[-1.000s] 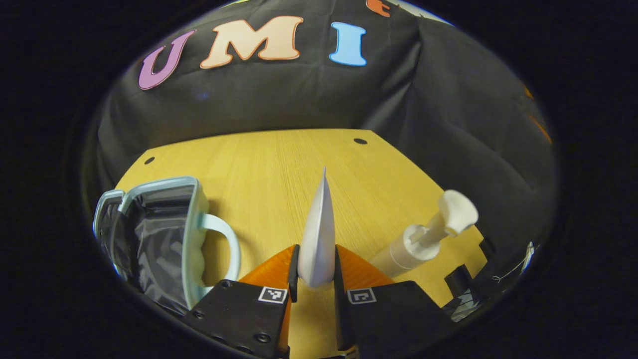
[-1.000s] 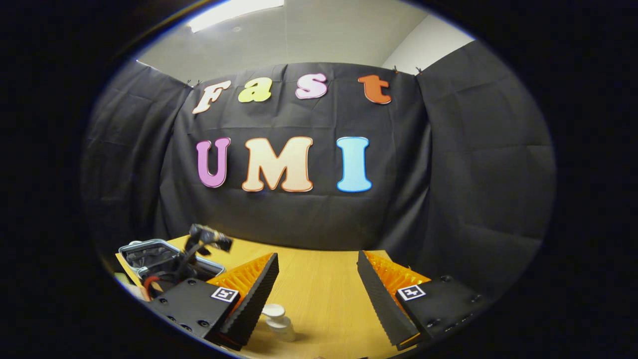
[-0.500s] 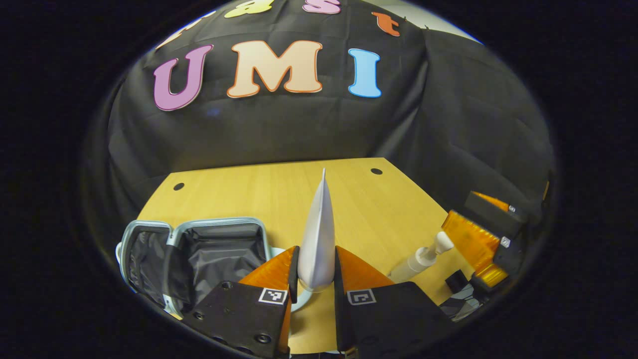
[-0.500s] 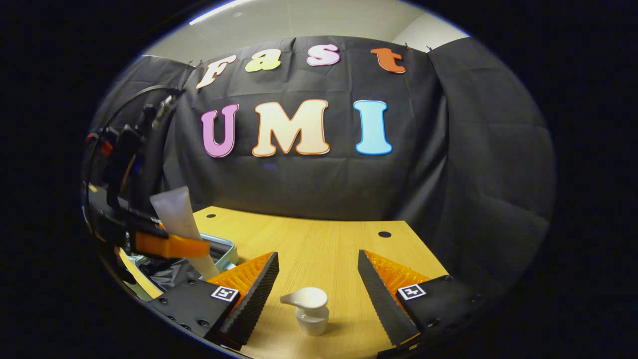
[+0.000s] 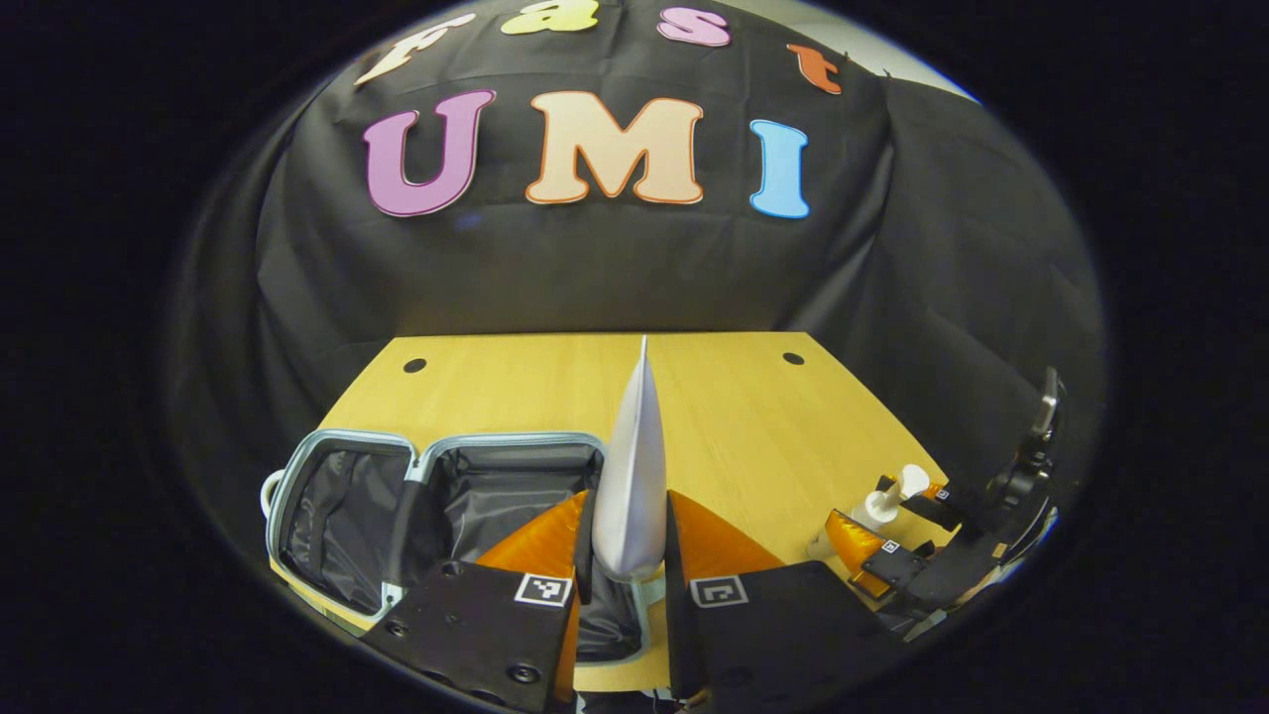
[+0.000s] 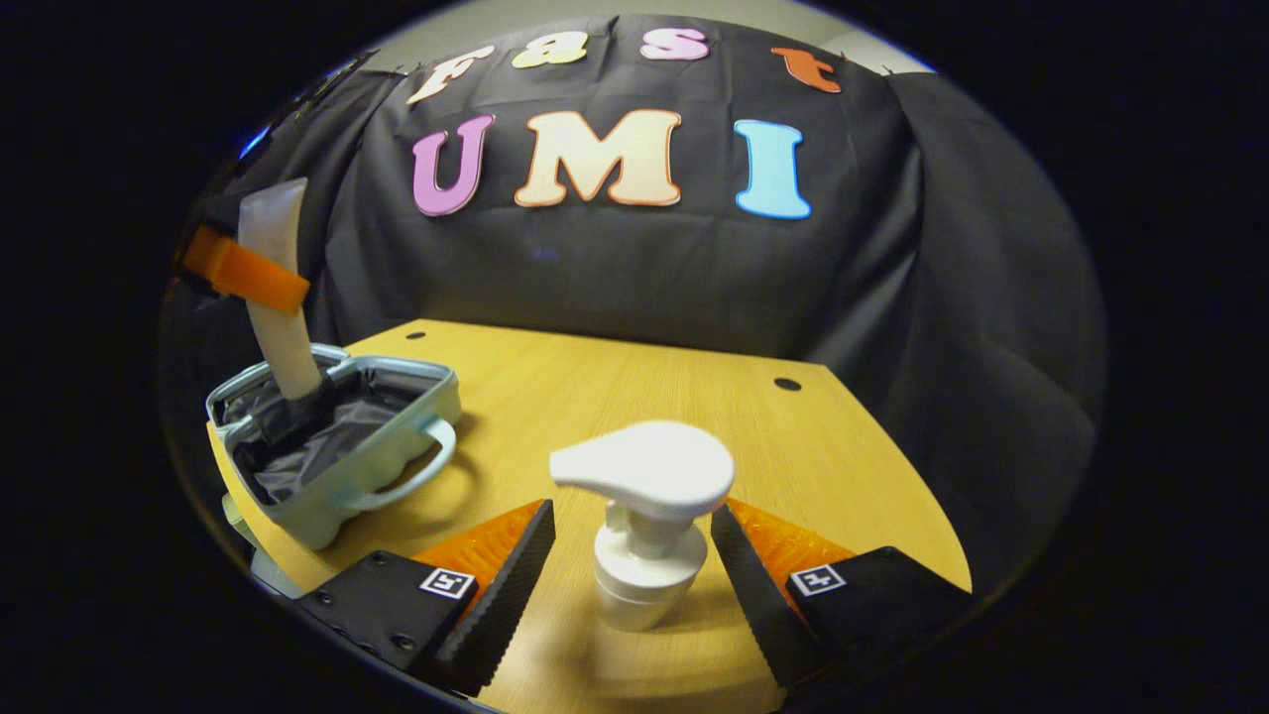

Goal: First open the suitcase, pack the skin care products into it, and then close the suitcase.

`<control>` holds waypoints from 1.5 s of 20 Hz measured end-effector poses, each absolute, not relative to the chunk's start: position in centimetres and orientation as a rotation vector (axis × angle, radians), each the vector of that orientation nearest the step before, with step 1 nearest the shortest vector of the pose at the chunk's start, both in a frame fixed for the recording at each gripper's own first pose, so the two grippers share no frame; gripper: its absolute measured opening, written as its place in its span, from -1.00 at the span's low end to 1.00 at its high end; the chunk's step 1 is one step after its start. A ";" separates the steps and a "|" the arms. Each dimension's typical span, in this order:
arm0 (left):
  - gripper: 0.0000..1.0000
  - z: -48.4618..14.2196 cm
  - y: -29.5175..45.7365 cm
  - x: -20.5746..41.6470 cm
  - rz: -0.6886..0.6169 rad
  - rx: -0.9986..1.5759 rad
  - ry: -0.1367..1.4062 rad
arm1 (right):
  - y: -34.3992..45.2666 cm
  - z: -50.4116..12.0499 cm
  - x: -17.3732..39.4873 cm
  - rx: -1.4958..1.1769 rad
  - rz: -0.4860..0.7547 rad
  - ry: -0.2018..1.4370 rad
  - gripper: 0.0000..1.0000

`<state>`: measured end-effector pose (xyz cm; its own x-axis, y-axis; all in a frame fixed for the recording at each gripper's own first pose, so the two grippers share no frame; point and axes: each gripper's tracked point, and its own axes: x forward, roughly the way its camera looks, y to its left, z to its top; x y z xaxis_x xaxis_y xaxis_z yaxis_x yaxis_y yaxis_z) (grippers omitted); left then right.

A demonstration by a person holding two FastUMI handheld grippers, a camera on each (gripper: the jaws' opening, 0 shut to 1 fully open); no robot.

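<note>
A white tube (image 5: 631,466) stands upright between my left gripper's (image 5: 627,555) fingers, which are shut on it. Below it lies the open suitcase (image 5: 342,446), pale blue with a black lining. In the right gripper view the tube (image 6: 278,327) hangs with its lower end inside the suitcase (image 6: 397,436), the left gripper (image 6: 260,278) clamped across it. A white pump bottle (image 6: 644,526) stands upright on the table between the open fingers of my right gripper (image 6: 633,585), with a gap on each side. The left gripper view shows the right gripper (image 5: 887,531) at the pump bottle (image 5: 889,493).
The wooden table (image 6: 615,387) has two small dark holes (image 6: 787,384) near its far edge. Black cloth walls close off the back and the right side. The suitcase handle (image 6: 416,466) sticks out toward the table's middle.
My left gripper has carried the tube over the open suitcase. My right gripper has come down and forward, so the pump bottle now stands between its fingers.
</note>
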<state>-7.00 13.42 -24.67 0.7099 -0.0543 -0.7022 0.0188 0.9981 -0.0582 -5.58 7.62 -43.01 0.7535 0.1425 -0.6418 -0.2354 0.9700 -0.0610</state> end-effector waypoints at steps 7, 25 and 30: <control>-0.43 -26.0 18.6 -8.4 0.048 -0.053 0.823 | 8.3 -43.3 -5.0 -0.150 0.200 0.738 0.15; -0.33 -40.3 26.2 -10.2 0.029 -0.113 1.221 | 29.3 -32.6 -3.6 0.155 0.516 0.784 0.18; 0.17 -41.9 26.1 -9.0 0.001 -0.168 1.202 | 31.3 -34.4 -3.4 0.215 0.506 0.874 0.19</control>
